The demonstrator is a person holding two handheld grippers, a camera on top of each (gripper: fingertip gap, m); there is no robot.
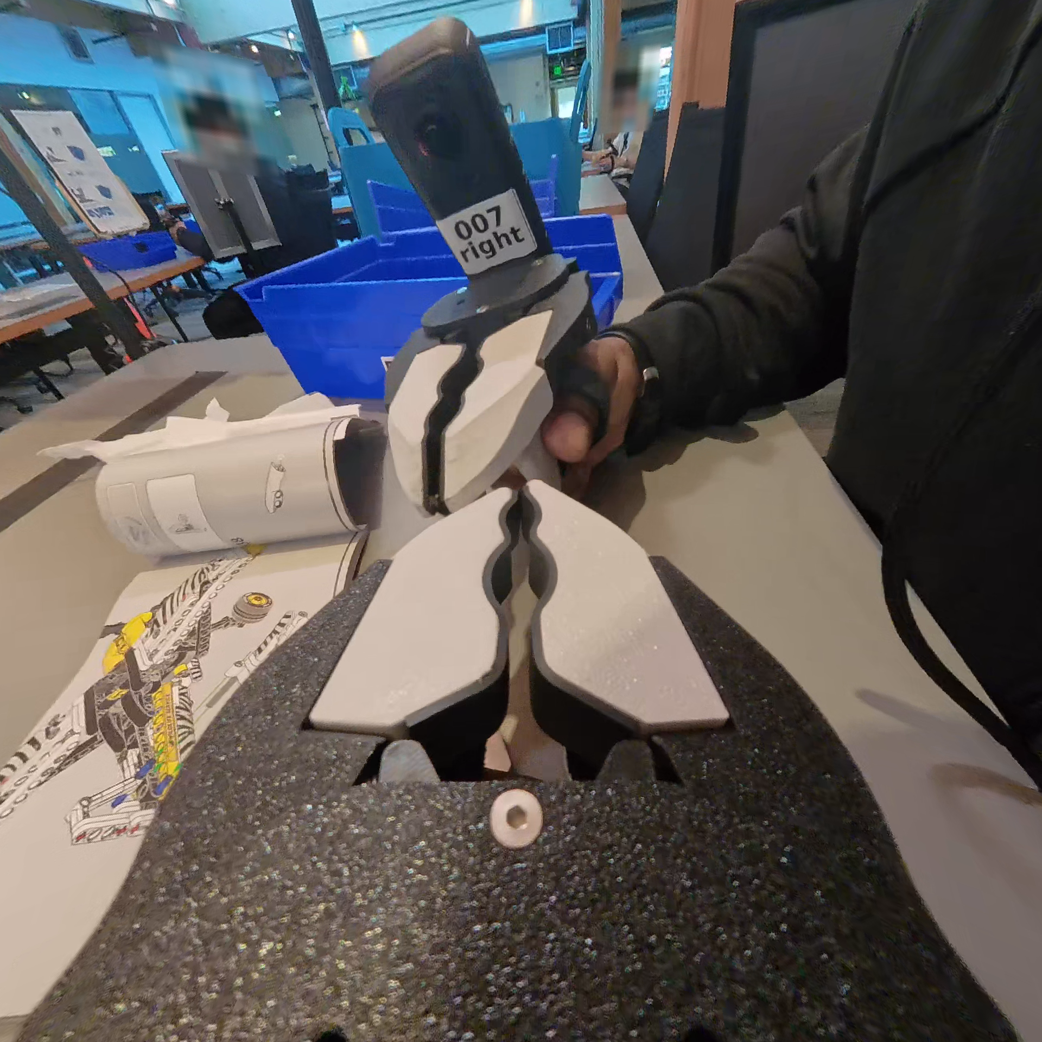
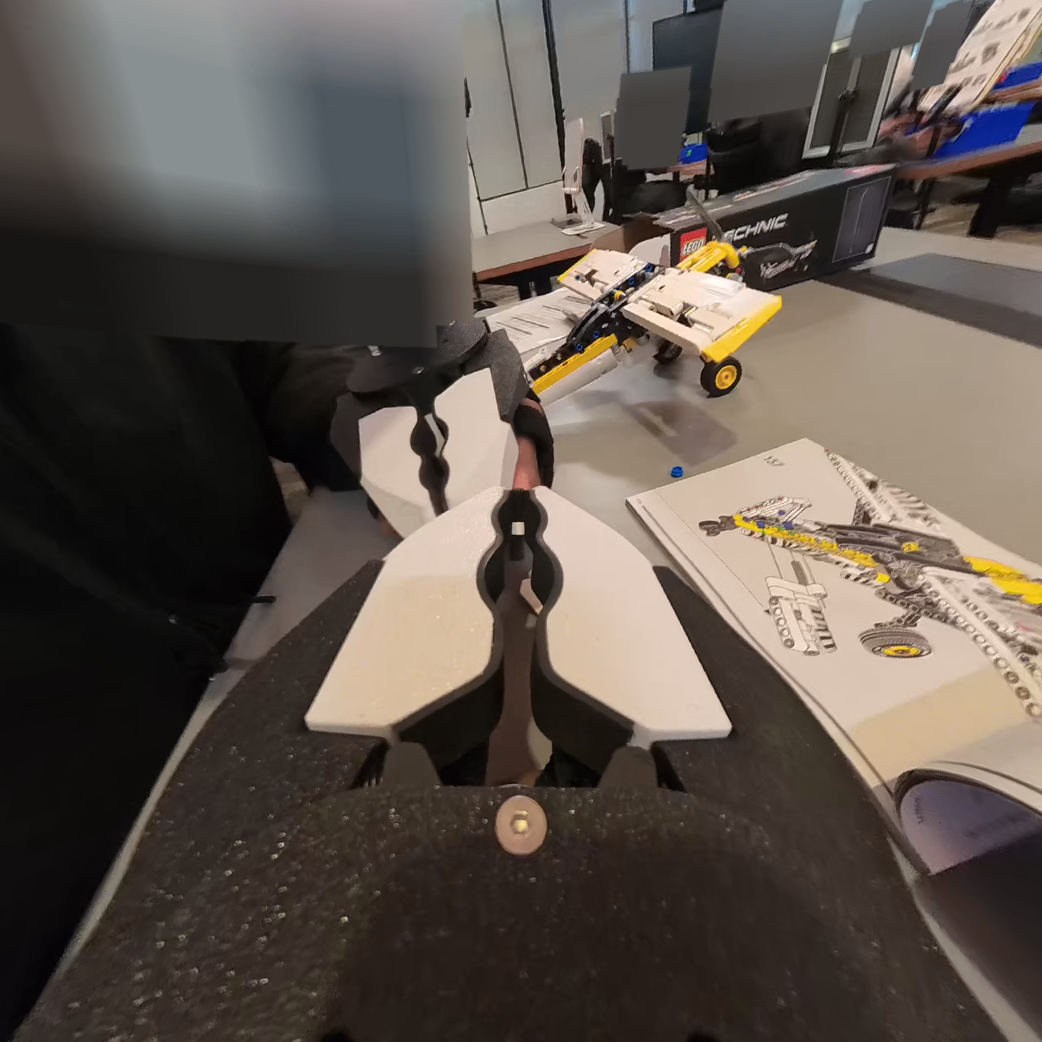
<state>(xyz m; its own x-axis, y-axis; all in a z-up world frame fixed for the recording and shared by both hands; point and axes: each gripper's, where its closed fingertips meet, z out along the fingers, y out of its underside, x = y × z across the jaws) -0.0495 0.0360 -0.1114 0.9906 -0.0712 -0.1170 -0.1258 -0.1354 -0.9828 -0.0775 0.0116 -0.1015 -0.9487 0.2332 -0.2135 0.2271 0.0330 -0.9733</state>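
In the right wrist view my right gripper (image 2: 516, 496) is shut on a thin black axle (image 2: 515, 510) with a small pale band on it, pinched at the fingertips. The left wrist view shows the same gripper (image 1: 433, 503) with a small dark piece at its tips. My left gripper (image 1: 519, 492) is shut, its tips meeting, and nothing shows between them. It also shows in the right wrist view (image 2: 438, 504), closed. The two grippers stand tip to tip, very close, just above the grey table (image 2: 846, 394).
A white and yellow brick-built plane (image 2: 665, 316) stands farther off, with its dark box (image 2: 789, 237) behind. An open instruction booklet (image 2: 846, 564) lies at the right, its page curled up (image 1: 225, 490). A small blue piece (image 2: 676, 471) lies loose. Blue bins (image 1: 349, 316) stand behind. Left and right tips are no more than a few centimetres apart.
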